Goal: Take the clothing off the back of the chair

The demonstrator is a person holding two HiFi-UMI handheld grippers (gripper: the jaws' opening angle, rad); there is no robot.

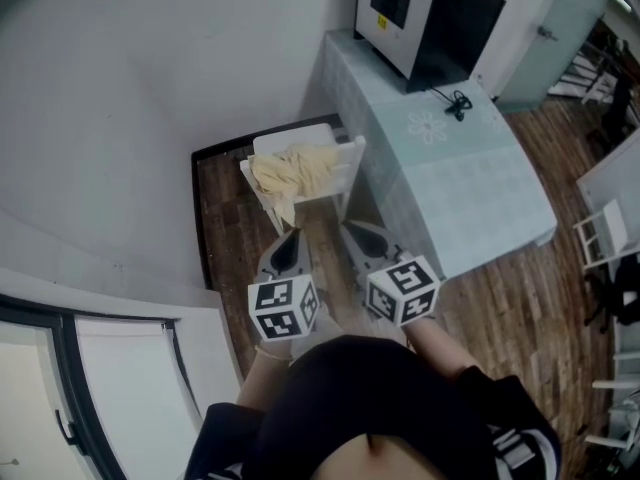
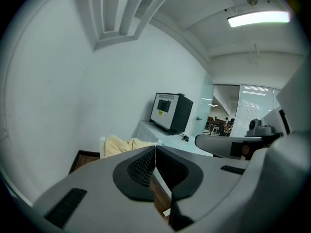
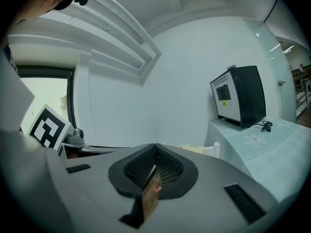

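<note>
While we face the chair: both pairs of jaws are pressed together with nothing between them, and the task is not yet begun.
Clothing: a cream garment (image 1: 295, 173) lies bunched over the top rail of the white chair (image 1: 345, 163), one end hanging down the side nearest us.
Direction: it lies straight ahead of the left gripper (image 1: 291, 234) and ahead and to the left of the right gripper (image 1: 352, 230).
Long axis: along the rail, across our line of reach.
Nearer hand: the left, we judge; its tip shows near the hanging end in the head view, yet apart from it.
Left gripper view: the garment (image 2: 121, 144) sits beyond the closed tips (image 2: 154, 148), slightly left.
Right gripper view: only a cream sliver (image 3: 194, 149) shows past the tips (image 3: 155, 145).
Next move, as we read it: the jaws must part before either can take the cloth.
Worktop: to the right, under a pale blue cloth (image 1: 470, 178), carrying a black-and-white boxy appliance (image 1: 425, 18).
Room: a white wall corner and a wood floor (image 1: 500, 298).
</note>
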